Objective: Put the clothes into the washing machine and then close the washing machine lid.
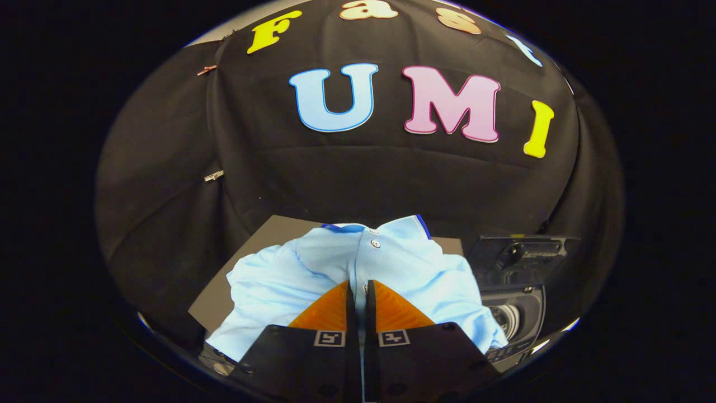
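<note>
On the left and in the middle, a light blue polo shirt (313, 274) lies bunched on the grey tabletop (268, 235), its buttoned placket and darker blue collar edge turned toward the far wall. The gripper (358, 291) sits right on it: the jaws are drawn nearly together with only a thin slit between them, and a fold of the shirt's cloth appears pinched in that slit, so I judge them clamped on the shirt. Whether the garment is already lifted clear of the tabletop or still resting there cannot be told.

To the right, just beside the shirt's edge, stands the small washing machine (517, 313). Its lid (520, 252) is raised toward the far side, and the round drum opening (506, 319) shows below it, partly hidden by the shirt.

So the task looks to be at its start. The grasp seems made; the shirt is not yet in the drum. Left to do: carry it right, lower it into the opening, release it, then bring the lid down shut.
</note>
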Demonstrator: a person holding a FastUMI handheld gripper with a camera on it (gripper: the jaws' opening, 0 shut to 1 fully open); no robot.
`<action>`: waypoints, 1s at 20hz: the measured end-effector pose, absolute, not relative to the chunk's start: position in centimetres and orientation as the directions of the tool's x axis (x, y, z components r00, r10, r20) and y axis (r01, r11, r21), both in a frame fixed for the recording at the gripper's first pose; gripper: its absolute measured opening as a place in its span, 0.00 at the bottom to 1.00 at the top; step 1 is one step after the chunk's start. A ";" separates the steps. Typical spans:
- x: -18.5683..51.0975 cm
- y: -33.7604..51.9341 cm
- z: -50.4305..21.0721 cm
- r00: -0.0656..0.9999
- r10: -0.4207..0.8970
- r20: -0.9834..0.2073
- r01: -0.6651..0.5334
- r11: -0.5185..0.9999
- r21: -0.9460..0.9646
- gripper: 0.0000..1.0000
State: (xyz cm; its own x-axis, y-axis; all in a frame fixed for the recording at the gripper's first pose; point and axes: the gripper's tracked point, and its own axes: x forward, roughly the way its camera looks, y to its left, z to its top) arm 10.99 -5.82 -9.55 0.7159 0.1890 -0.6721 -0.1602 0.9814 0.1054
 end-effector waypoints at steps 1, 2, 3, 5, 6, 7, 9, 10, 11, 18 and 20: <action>10.7 -7.0 -9.4 0.722 0.179 -0.668 -0.161 0.983 0.089 0.07; 10.5 -7.8 -9.5 0.720 0.180 -0.670 -0.168 0.982 0.084 0.07; 10.2 -8.5 -9.6 0.713 0.191 -0.675 -0.178 0.980 0.089 0.07; 9.8 -10.2 -9.7 0.699 0.212 -0.683 -0.189 0.976 0.111 0.07; 9.7 -11.2 -9.6 0.697 0.216 -0.684 -0.184 0.975 0.121 0.07; 9.7 -12.2 -9.4 0.695 0.222 -0.684 -0.175 0.975 0.139 0.07; 9.8 -14.2 -9.4 0.681 0.238 -0.693 -0.154 0.971 0.182 0.07; 9.8 -15.1 -9.6 0.670 0.253 -0.698 -0.155 0.967 0.203 0.07; 10.0 -16.2 -9.6 0.664 0.260 -0.701 -0.156 0.965 0.211 0.07; 12.2 -27.5 -10.5 0.684 0.217 -0.696 -0.117 0.975 0.189 0.07; 12.8 -30.7 -11.3 0.696 0.196 -0.690 -0.114 0.980 0.164 0.07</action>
